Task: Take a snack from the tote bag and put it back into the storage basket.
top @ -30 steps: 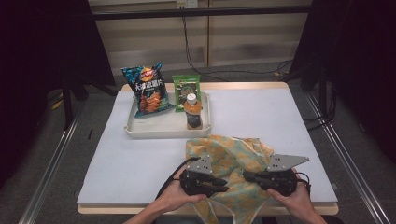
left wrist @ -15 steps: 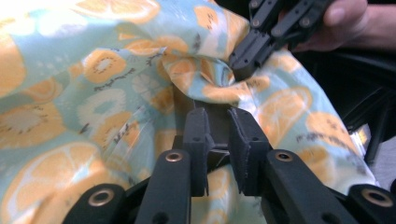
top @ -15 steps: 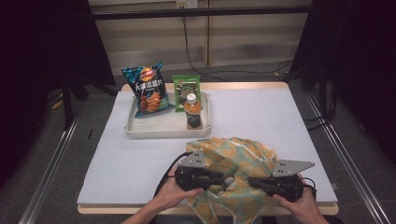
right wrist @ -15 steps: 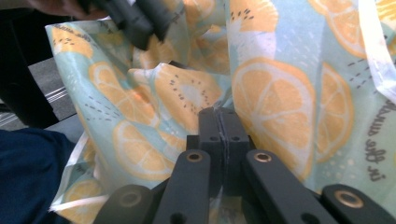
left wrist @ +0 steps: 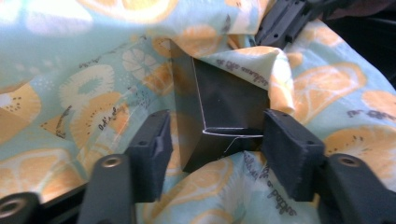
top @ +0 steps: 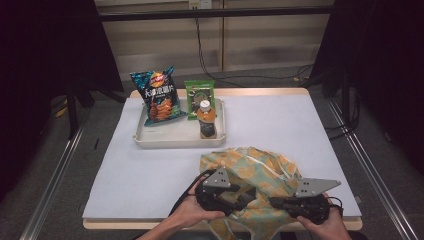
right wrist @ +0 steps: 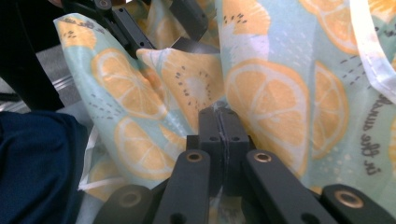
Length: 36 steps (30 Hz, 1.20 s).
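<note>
A fruit-print bag (top: 255, 172) lies crumpled at the table's near edge, between both grippers. The left gripper (left wrist: 212, 140), its jaws just opened, stands apart around a fold of cloth without pressing it. The right gripper (right wrist: 218, 122) pinches the bag's right side.

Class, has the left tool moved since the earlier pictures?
Yes. The left tool has slid left along the table's near edge, away from the tray.

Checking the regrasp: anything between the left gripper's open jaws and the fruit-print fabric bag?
Nothing visible. The left gripper has just opened its jaws; the orange-and-kiwi printed fabric bag and its dark opening lie directly ahead. The right gripper pinches the bag's cloth.
</note>
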Each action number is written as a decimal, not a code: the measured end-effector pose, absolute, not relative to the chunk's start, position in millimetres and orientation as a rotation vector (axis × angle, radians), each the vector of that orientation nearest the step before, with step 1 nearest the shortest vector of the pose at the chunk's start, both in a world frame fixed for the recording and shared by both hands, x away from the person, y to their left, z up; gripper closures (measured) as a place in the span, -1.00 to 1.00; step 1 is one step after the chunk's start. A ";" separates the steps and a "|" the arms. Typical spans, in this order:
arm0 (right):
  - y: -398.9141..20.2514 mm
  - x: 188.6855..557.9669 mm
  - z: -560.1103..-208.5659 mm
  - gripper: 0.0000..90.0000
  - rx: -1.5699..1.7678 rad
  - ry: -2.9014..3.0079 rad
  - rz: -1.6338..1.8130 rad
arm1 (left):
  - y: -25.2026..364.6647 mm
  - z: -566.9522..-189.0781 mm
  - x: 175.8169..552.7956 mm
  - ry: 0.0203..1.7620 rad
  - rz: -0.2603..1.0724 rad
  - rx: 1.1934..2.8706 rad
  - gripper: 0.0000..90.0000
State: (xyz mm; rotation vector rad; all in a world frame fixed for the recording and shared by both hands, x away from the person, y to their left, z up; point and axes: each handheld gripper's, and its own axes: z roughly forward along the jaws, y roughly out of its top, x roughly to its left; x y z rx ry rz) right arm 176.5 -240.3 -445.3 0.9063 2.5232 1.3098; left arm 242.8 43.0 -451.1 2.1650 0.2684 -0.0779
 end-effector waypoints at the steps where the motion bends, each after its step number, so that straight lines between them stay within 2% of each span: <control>1: -239.4 177.2 -446.7 1.00 0.907 2.532 1.301 | 41.1 -451.0 240.1 0.245 -0.056 2.176 -0.12; 6: -231.7 183.8 -450.3 1.00 0.901 2.556 1.289 | 35.2 -459.1 239.0 0.243 -0.029 2.230 -0.24; 17: -220.9 202.8 -451.2 1.00 0.897 2.556 1.313 | 29.3 -467.6 260.6 0.293 0.021 2.224 -0.25; 19: -222.0 203.1 -451.0 1.00 0.902 2.553 1.313 | 26.3 -468.3 261.5 0.281 0.034 2.220 -0.22; 20: -223.3 202.9 -451.3 1.00 0.910 2.547 1.313 | 26.4 -468.2 262.3 0.259 0.055 2.230 -0.10; 36: -238.4 198.6 -450.8 1.00 0.948 2.499 1.288 | 66.5 -448.4 281.4 0.346 -0.008 2.185 -0.06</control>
